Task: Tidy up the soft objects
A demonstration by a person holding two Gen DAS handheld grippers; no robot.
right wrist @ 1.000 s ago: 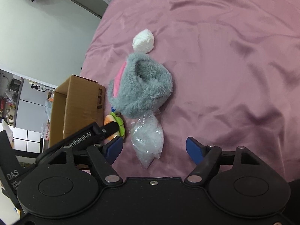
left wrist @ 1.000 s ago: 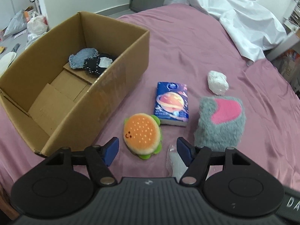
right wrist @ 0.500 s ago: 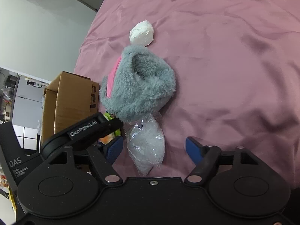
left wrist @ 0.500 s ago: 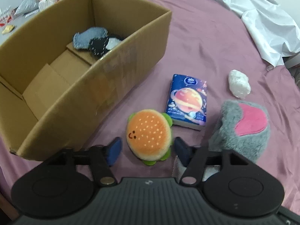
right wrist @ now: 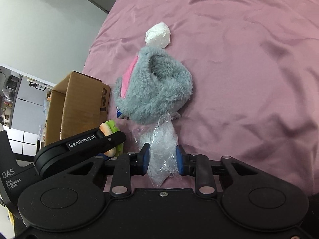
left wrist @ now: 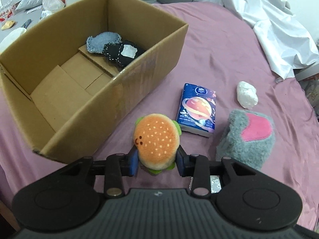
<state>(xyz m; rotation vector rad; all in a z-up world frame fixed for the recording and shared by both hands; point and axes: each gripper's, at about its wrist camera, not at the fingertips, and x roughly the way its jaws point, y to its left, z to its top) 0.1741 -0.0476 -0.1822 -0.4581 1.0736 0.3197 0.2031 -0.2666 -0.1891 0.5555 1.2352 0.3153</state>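
My left gripper (left wrist: 157, 162) is shut on an orange burger plush (left wrist: 156, 140), just right of an open cardboard box (left wrist: 139, 73) that holds a grey and a black cloth item (left wrist: 119, 49). My right gripper (right wrist: 162, 160) is shut on a clear plastic bag (right wrist: 164, 145) on the pink bedsheet. A grey fluffy slipper with a pink patch (right wrist: 155, 85) lies just beyond the bag and also shows in the left wrist view (left wrist: 249, 137). A blue tissue pack (left wrist: 197, 112) and a white wad (left wrist: 247, 96) lie nearby. The left gripper with the burger shows in the right wrist view (right wrist: 108, 139).
A white sheet (left wrist: 275, 25) is bunched at the far right of the bed. Bags and clutter (left wrist: 51, 0) lie on the floor beyond the box. The bed's left edge runs beside a pale wall (right wrist: 49, 29).
Both grippers moved forward and closed: the left one onto the burger plush, the right one onto the plastic bag. Both were open one second ago.
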